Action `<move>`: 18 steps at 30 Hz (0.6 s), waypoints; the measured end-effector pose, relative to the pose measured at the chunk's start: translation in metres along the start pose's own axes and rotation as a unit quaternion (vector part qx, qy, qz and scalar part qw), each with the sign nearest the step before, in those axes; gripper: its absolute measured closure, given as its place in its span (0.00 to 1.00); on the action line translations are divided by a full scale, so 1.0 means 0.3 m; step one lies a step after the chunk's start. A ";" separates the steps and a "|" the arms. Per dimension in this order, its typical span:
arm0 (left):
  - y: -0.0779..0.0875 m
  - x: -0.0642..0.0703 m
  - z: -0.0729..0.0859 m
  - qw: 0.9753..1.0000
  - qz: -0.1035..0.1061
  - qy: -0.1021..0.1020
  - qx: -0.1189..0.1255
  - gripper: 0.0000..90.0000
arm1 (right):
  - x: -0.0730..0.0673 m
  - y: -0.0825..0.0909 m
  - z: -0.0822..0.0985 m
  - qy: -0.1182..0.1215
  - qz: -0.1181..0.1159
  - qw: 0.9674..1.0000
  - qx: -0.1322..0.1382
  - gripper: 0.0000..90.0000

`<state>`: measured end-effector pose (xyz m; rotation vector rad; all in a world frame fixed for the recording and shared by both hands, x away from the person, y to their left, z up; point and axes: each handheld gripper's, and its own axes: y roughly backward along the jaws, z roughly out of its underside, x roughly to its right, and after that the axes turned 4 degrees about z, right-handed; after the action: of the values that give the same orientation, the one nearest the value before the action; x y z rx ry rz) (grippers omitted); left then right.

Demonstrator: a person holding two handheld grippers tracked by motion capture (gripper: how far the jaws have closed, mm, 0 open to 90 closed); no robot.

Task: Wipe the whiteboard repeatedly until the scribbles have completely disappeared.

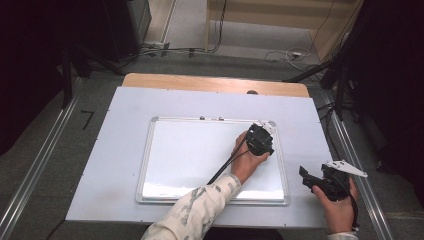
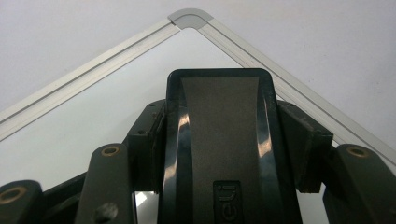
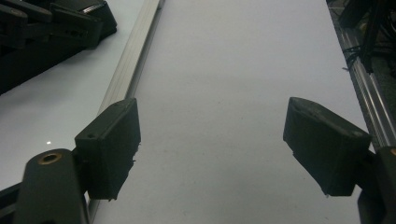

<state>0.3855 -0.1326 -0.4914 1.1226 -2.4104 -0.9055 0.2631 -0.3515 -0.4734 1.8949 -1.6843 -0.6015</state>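
Left tongs [image 2: 215, 154] pinch eraser [image 2: 219, 140] at whiteboard's [image 1: 200, 165] far right corner. Right tongs [image 3: 210, 154] spread, idle over worktop [image 3: 233, 70]. Risk: eraser overruns frame [image 2: 289, 88], catches, twists loose.

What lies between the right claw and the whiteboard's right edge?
Only bare white table cover lies between the right claw and the whiteboard, as the high view shows.
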 end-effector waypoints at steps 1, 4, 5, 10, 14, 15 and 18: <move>-0.001 -0.002 -0.001 1.000 0.000 0.001 0.001 0.46 | 0.000 0.000 0.000 0.000 0.000 1.000 0.000 0.20; -0.005 -0.009 -0.005 1.000 0.000 0.003 0.002 0.46 | 0.002 0.001 0.001 0.000 0.000 1.000 0.000 0.20; -0.007 -0.012 -0.007 1.000 0.000 0.003 0.002 0.46 | 0.003 0.000 0.001 0.001 0.000 1.000 0.000 0.20; -0.015 -0.027 -0.016 1.000 -0.002 0.002 0.000 0.46 | 0.004 0.002 0.002 -0.002 0.001 1.000 0.001 0.20; -0.021 -0.040 -0.023 1.000 -0.003 0.003 0.000 0.46 | 0.005 0.003 0.003 -0.003 0.001 1.000 0.000 0.20; -0.023 -0.045 -0.025 1.000 -0.005 0.004 -0.001 0.46 | 0.006 0.003 0.003 -0.002 0.001 1.000 0.001 0.20; -0.026 -0.052 -0.028 1.000 -0.005 0.005 0.000 0.46 | 0.008 0.003 0.003 -0.001 0.001 1.000 0.001 0.20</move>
<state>0.4042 -0.1279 -0.4908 1.1384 -2.3985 -0.9002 0.2619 -0.3539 -0.4735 1.8931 -1.6887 -0.6014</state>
